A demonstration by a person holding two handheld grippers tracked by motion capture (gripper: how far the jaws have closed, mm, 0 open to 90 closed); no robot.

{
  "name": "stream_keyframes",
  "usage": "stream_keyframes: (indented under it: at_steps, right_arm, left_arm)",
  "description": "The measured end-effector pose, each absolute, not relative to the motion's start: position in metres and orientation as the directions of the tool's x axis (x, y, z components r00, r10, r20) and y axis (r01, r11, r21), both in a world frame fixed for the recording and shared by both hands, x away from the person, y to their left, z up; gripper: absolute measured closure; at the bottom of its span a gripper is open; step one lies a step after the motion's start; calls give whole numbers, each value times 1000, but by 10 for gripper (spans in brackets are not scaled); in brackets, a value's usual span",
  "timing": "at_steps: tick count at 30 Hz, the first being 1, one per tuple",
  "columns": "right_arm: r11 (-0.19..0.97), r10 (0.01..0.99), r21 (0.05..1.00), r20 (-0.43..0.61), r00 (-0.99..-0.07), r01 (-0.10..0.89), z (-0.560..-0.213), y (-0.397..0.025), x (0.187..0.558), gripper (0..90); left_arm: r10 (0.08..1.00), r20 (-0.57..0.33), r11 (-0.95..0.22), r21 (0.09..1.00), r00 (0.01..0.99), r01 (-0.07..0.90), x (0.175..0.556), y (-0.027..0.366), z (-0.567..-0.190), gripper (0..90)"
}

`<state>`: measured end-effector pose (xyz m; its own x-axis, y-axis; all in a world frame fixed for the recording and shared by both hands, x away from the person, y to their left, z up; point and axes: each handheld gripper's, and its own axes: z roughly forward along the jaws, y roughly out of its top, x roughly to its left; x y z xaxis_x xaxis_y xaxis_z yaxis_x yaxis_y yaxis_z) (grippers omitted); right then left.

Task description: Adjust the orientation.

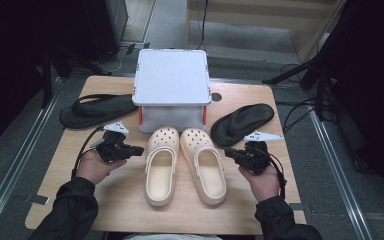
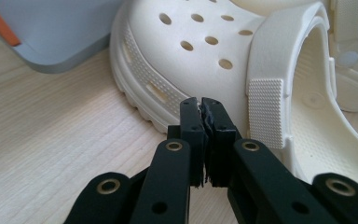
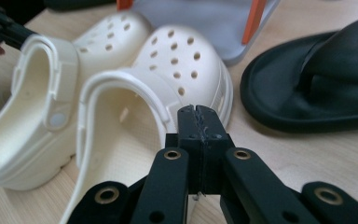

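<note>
While both jaw pairs are sitting closed and empty, the left gripper (image 1: 139, 149) and right gripper (image 1: 228, 152) are flanking the cream perforated foam clogs (image 1: 185, 162) on the wooden table (image 1: 55, 165).

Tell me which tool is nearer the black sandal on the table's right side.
Right. The right tool sits just below that black sandal; the left tool is beyond both cream clogs.

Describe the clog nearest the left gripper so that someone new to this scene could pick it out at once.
Start at the grey lidded box at the back middle of the wooden table. Two cream clogs lie side by side right in front of it, toes toward it. The left clog is the one beside the left gripper; unlike the black flip-flops flanking the box, it is cream with a perforated toe.
</note>
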<state>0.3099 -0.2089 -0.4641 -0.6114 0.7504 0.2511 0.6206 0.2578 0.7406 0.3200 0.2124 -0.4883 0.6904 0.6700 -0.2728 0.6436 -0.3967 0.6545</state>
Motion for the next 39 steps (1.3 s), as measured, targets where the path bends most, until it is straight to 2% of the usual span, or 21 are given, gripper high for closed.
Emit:
stream_keyframes:
  at_steps: [13, 39]
  right_arm:
    - [326, 756, 705, 205, -621, 630, -478, -185, 316, 900]
    - [321, 747, 709, 218, -628, 627, -487, -171, 322, 900]
  left_arm:
    - [642, -287, -427, 636, 711, 643, 322, 199, -496, 892]
    - [596, -312, -458, 625, 740, 632, 314, 184, -496, 890]
